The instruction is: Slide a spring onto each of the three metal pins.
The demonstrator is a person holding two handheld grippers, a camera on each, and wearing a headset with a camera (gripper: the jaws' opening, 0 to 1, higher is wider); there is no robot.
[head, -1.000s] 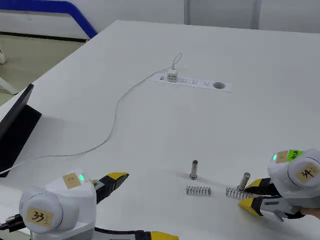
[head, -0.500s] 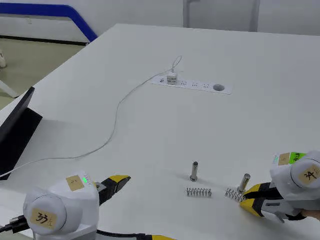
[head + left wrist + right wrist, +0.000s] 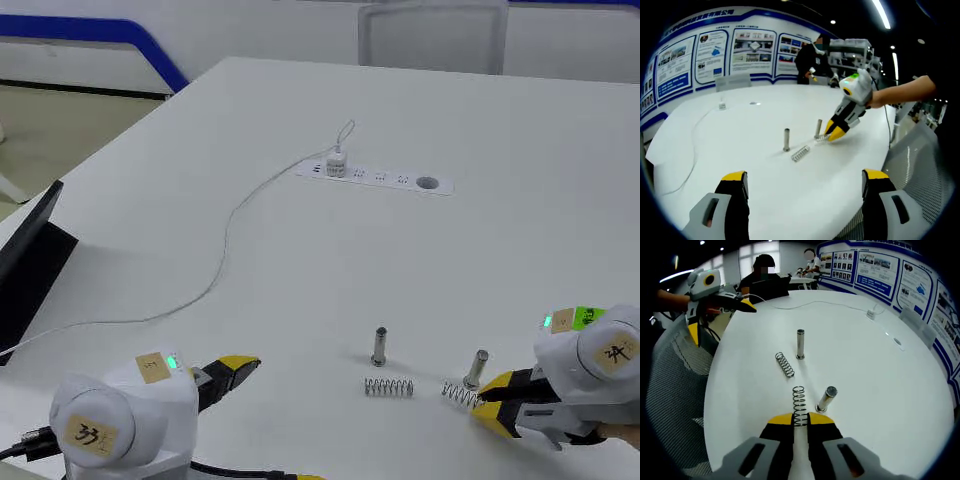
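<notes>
Two short metal pins stand upright on the white table, one (image 3: 380,345) left of the other (image 3: 477,368). A loose spring (image 3: 389,386) lies flat just in front of the left pin. My right gripper (image 3: 490,402) is shut on the end of a second spring (image 3: 458,393), which lies at the foot of the right pin. In the right gripper view that spring (image 3: 799,402) sticks out from the closed jaws beside the pin (image 3: 826,399). My left gripper (image 3: 272,420) is wide open at the near left, holding nothing. Its own view shows the pins (image 3: 786,139) and the loose spring (image 3: 800,153) ahead.
A white power strip (image 3: 375,178) with a plugged charger lies mid-table, and its cable (image 3: 225,240) trails toward the near left. A dark screen (image 3: 30,260) leans at the table's left edge. A chair (image 3: 430,35) stands at the far side. People stand in the background.
The right gripper's jaws, open around the spring's end a second ago, have closed on it. The head camera tilted a little; the left gripper stays open in place.
</notes>
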